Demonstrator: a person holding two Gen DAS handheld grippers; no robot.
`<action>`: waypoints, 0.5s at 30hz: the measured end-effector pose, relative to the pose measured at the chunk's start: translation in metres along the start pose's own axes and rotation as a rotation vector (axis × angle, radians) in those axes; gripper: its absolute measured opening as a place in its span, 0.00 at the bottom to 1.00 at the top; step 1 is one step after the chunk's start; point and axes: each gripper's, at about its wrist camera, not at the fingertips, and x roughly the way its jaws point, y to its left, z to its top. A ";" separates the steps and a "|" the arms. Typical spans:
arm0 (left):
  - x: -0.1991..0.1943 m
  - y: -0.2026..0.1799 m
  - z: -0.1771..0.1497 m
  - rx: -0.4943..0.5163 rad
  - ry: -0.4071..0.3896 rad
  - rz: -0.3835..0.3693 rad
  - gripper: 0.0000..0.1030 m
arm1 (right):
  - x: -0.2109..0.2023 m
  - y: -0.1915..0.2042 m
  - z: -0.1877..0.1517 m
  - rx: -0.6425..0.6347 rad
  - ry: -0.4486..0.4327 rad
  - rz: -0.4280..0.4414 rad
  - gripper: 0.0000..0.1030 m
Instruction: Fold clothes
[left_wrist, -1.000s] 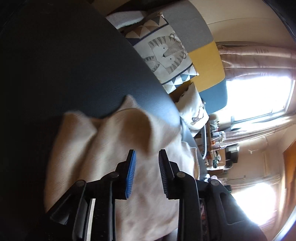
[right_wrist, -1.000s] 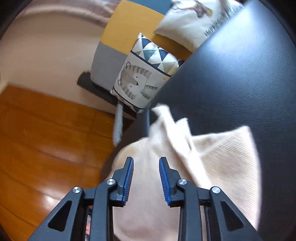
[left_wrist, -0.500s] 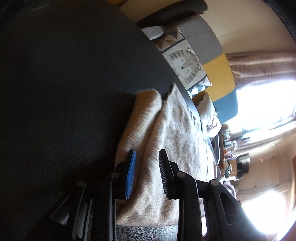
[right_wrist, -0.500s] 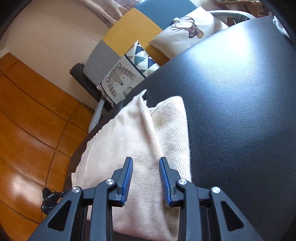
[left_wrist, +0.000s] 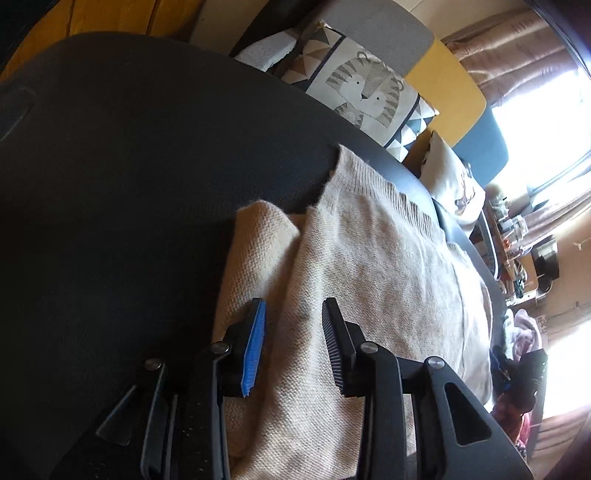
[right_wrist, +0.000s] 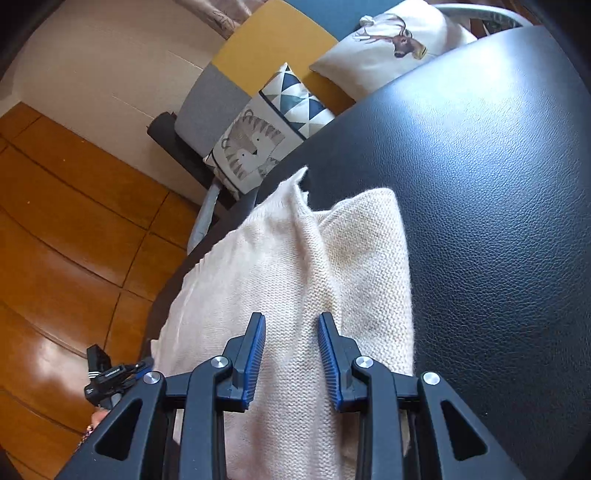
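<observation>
Left wrist view is showing the left tongs (left_wrist: 293, 343) hanging over a cream knit sweater (left_wrist: 369, 277) that is lying folded on a black leather-textured bench (left_wrist: 129, 166). Their jaws have just been opening, and nothing is being pinched: the knit is lying beneath the gap, with no pad pressing on it. In the right wrist view the right tongs (right_wrist: 291, 354) are standing partly open too, hovering over the sweater (right_wrist: 295, 277) with nothing clamped.

The sweater is sitting along one edge of the bench, close to the rim beyond which the wooden floor (right_wrist: 74, 221) is showing. A thick rolled fold is running along its inner side, toward the middle of the bench, and a flatter layer is lying over the rest, ending in a ribbed hem and a small pointed corner sticking up at the far end.

The garment is looking soft, limp and fairly light, a loose chunky knit that will sag and stretch rather than hold a shape. It is not fragile, though the open stitches could be snagging on ribbed pads. A grip on a single layer would likely be peeling the fold apart, so the better holds seem to be the two ends of the thick fold, or the hem corners, one per tong, pinching through all layers.
</observation>
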 end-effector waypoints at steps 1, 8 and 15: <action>0.003 0.002 0.000 -0.008 0.018 -0.013 0.33 | 0.001 0.000 0.001 -0.005 0.011 0.005 0.28; 0.006 -0.014 -0.005 0.042 -0.013 -0.035 0.25 | 0.016 0.017 0.008 -0.125 0.082 -0.085 0.11; -0.015 -0.024 -0.013 0.090 -0.038 -0.124 0.10 | 0.000 0.022 0.013 -0.093 0.050 -0.042 0.03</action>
